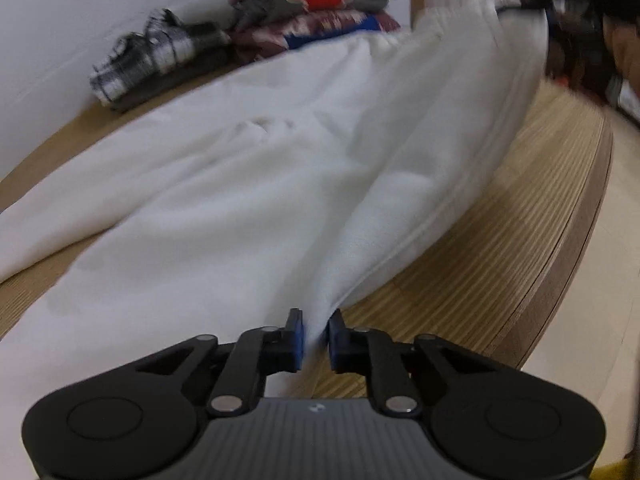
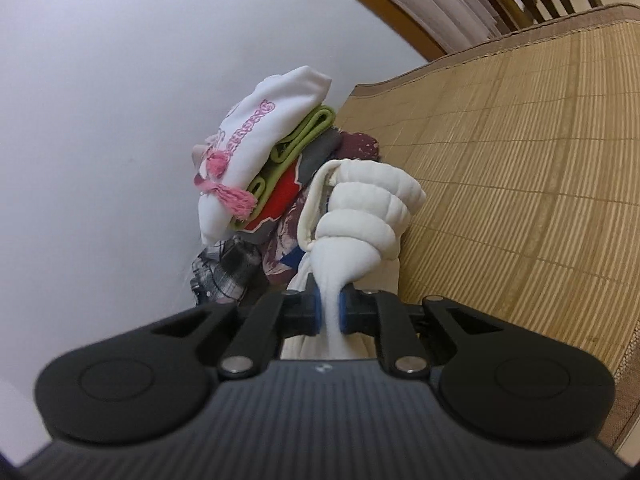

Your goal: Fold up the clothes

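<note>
Garment point(image 1: 280, 184), white, stretched lengthwise over bamboo mat point(image 1: 500, 240): left hand-held gripper point(image 1: 316, 338) clamped on near end, right hand-held gripper point(image 2: 330, 312) clamped on bunched far end beside folded stack point(image 2: 260, 172).

We see white garment point(image 1: 256, 184), cream at bunched waistband point(image 2: 368, 204). Stack point(image 2: 264, 176): white top with pink lettering and tassels, green, red, grey, maroon print. Black-and-white plaid point(image 1: 156, 52) beside it. Tan striped mat point(image 2: 520, 160). Grippers black, pads point(image 2: 318, 312) blue.
</note>
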Available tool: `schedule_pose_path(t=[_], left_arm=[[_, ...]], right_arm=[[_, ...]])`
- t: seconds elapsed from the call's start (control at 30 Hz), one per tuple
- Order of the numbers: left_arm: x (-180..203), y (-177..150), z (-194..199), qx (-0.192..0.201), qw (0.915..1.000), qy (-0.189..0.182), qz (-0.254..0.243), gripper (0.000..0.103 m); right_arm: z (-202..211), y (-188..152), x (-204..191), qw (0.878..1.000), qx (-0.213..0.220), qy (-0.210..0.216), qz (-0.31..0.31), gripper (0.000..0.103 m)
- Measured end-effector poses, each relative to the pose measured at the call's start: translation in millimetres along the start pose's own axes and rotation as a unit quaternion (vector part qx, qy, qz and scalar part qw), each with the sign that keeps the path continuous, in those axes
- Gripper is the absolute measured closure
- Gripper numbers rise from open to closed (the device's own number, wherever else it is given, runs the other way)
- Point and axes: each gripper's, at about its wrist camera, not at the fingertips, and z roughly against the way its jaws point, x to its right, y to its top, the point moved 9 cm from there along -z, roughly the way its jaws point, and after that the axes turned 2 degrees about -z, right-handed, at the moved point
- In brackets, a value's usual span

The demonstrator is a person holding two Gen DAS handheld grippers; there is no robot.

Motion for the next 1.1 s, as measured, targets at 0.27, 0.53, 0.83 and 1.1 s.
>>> schedule_pose_path(t=[0.27,0.53,0.83,1.1], left_arm=[[-37.8,35.5,91.8,0.055,0.996,-0.032,0.063,0.091],[-89.7,98.0,115.1,0.082,0.9897,-0.083,0.082,0.091],[-161.5,182.5,-58.9,0.026,0.9954,-0.064,0.067,0.082],[-189.3,210.7,-200.3,-0.048,0.9951,-0.056,0.067,0.049]], right_arm=[[65.2,-6.9,16.4,1.0,-0.001,0.002,-0.02,0.091],[93.0,-16.4,5.9,0.999,0.008,-0.047,-0.017,0.091],[-63.6,6.7,-60.5,0.983,0.044,-0.149,0.102,0.081],[-155.9,-9.6,-46.5,0.935,0.031,-0.26,0.238,0.073]])
